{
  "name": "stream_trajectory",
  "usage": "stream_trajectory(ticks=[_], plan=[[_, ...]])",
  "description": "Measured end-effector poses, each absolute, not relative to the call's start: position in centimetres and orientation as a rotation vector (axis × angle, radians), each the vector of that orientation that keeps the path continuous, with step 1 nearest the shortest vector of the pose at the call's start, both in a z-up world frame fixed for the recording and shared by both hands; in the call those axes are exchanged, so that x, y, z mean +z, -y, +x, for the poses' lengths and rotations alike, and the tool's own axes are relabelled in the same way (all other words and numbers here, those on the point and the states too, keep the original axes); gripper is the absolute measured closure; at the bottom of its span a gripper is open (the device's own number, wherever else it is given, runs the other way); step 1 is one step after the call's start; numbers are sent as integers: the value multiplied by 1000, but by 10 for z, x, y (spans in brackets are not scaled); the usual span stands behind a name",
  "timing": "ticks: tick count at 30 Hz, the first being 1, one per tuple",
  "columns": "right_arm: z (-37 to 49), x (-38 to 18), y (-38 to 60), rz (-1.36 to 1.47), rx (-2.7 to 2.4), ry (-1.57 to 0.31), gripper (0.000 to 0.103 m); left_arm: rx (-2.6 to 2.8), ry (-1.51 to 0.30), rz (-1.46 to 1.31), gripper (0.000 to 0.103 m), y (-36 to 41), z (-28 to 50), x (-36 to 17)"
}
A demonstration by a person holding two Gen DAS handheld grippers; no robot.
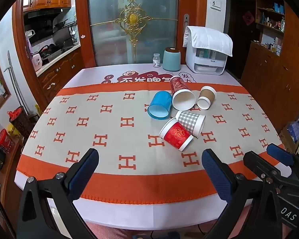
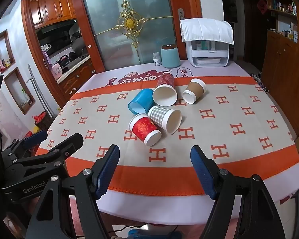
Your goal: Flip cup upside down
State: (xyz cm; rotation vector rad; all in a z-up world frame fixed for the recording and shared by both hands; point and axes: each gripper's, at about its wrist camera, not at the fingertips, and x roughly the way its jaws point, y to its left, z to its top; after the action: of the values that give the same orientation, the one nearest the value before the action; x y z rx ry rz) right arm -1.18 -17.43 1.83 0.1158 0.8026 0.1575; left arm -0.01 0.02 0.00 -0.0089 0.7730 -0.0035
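Several cups lie on their sides in a cluster on the table: a red printed cup nearest me, a grey checked cup, a blue plastic cup, a tall red-patterned cup with a white inside, and a brown sleeved cup. My left gripper is open and empty above the near table edge. My right gripper is open and empty, just short of the red printed cup. Each gripper shows at the side of the other's view.
The table has an orange and beige H-pattern cloth. At the far edge stand a teal canister, a small white bottle and a white appliance under a towel. Wooden cabinets stand to the right.
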Motion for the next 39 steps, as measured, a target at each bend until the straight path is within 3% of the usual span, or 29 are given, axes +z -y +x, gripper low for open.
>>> stream_trajectory(ticks=[39], plan=[[-23,24,170,129,162,-800,28,-32,-772,-22,6,2,-6,9]])
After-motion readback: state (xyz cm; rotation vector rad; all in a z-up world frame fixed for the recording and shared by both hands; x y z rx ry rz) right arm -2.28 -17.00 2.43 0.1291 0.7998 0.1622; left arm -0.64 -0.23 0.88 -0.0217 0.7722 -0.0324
